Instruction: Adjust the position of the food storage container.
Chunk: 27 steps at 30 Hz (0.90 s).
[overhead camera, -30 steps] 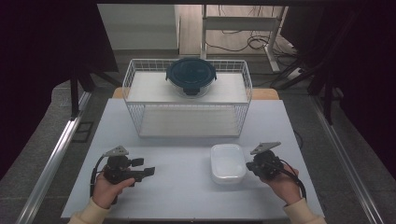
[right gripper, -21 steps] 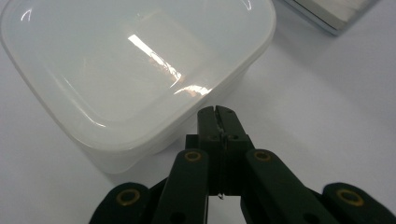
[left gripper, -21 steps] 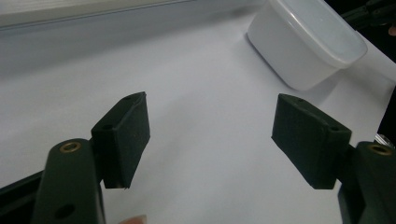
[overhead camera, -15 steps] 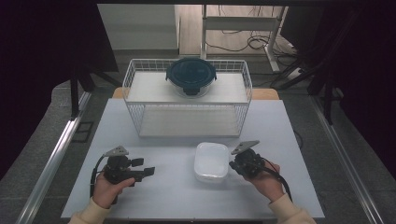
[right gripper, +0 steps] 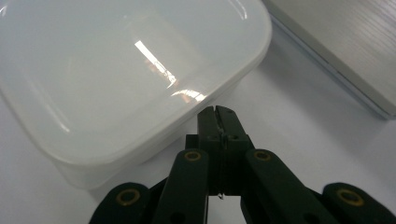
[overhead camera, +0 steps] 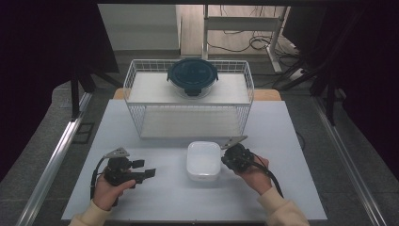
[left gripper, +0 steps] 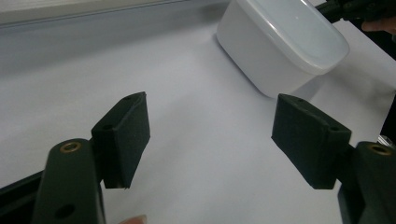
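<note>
At lower left the left gripper [overhead camera: 149,173] sits low over the table [overhead camera: 282,141], jaws wide apart, gripping nothing. At lower centre stands the white tub [overhead camera: 203,160]. Just right, the right gripper [overhead camera: 224,159] presses closed jaws against its rim.

White lidded plastic container [overhead camera: 203,160] on table, near front centre.
Rounded-rectangle translucent white plastic box, lid on, glossy top catching light reflections; upright and flat on the pale table surface [overhead camera: 188,197], well in front of the white wire basket [overhead camera: 188,101]. The right gripper [right gripper: 217,112], jaws closed together, has its tips at the box's right edge just under the lid rim; actual contact hard to tell.
</note>
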Available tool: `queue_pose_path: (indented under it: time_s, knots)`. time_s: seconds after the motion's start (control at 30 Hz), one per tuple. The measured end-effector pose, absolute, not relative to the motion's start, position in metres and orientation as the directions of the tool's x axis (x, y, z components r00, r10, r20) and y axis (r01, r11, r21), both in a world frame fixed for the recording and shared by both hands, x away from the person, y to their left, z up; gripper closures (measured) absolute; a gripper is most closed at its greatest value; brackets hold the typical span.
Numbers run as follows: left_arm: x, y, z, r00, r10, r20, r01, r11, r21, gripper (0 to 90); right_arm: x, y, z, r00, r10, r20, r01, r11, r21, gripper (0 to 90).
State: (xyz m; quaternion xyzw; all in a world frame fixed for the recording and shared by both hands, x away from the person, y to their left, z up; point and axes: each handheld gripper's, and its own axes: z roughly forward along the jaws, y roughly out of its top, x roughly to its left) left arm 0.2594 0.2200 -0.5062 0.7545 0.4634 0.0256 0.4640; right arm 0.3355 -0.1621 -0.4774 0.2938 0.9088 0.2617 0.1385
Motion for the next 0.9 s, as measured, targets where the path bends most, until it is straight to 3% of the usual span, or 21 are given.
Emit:
queue_pose_path:
  time_s: [0.63, 0.9]
  knots:
    - [0.259, 0.219, -0.507, 0.568, 0.726, -0.387, 0.678, -0.146, 0.721, 27.5, 0.335, -0.131, -0.483, -0.81, 0.58, -0.093, 0.427, 0.69, 0.585, 89.4]
    - [0.258, 0.221, -0.507, 0.568, 0.726, -0.388, 0.676, -0.142, 0.723, 27.4, 0.33, -0.147, -0.474, -0.782, 0.615, -0.103, 0.431, 0.653, 0.622, 89.4]
